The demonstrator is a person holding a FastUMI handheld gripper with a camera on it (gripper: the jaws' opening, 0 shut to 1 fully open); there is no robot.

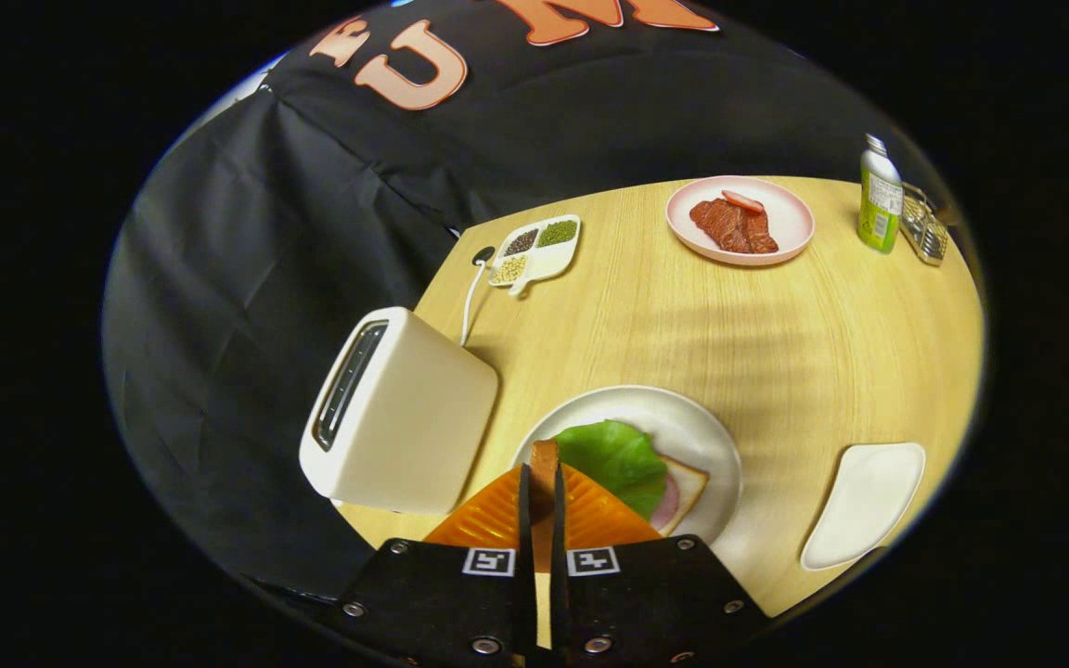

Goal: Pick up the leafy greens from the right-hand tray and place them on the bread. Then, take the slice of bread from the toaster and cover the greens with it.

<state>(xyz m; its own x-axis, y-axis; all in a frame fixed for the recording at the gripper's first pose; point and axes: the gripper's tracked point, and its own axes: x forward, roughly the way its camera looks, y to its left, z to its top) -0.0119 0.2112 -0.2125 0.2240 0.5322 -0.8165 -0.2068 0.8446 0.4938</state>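
Left of the white plate (715, 436) stands a cream toaster (400, 413), tipped in this wide view, its long slot facing up and away; a white cord (470, 301) runs from behind it to a black plug (483, 254) on the wooden table (776, 334). Beyond the toaster, farther from the plate, sits a small divided dish (539, 250) of seeds and beans. Just short of the plate, the gripper (542, 482) has its orange fingers (483, 520) pressed together on a slice of bread (544, 461), held edge-on between them with its brown crust poking up past the tips (the jaws look nearly closed around it). On the plate itself lie the leafy greens (618, 459), spread over a bottom slice (688, 487) of bread with a pink filling (666, 506) peeking out at its near side. Beyond the plate, across the table, a pink plate (790, 237) carries dark red meat (729, 225). Right of the white plate lies a white tray (864, 506), and far off behind it stand a green bottle (880, 197) and a wire rack (926, 227).
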